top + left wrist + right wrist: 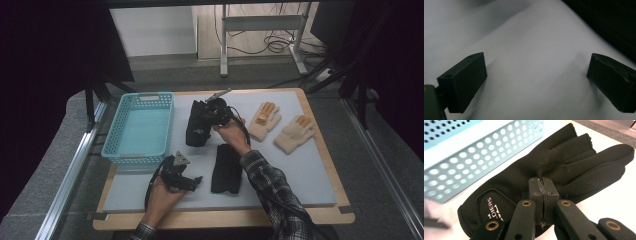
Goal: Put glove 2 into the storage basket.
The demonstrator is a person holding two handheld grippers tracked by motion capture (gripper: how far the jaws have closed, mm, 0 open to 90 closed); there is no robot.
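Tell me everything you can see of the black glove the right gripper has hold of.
The black glove looks like smooth, neoprene-like fabric, with white lettering on a cuff patch and pale lint on it. Its fingers point away from the camera. The right gripper is shut on a fold of fabric near the base of the fingers. In the high view the glove hangs bunched under the gripper, right beside the light blue perforated basket; whether its lower end touches the mat is unclear.

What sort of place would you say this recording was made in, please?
Probably a lab or workshop bench set up for recording handling work. A padded table framed by metal rails holds sorted props: a turquoise basket and gloves. Behind it, cables trail over the floor under a metal stand.
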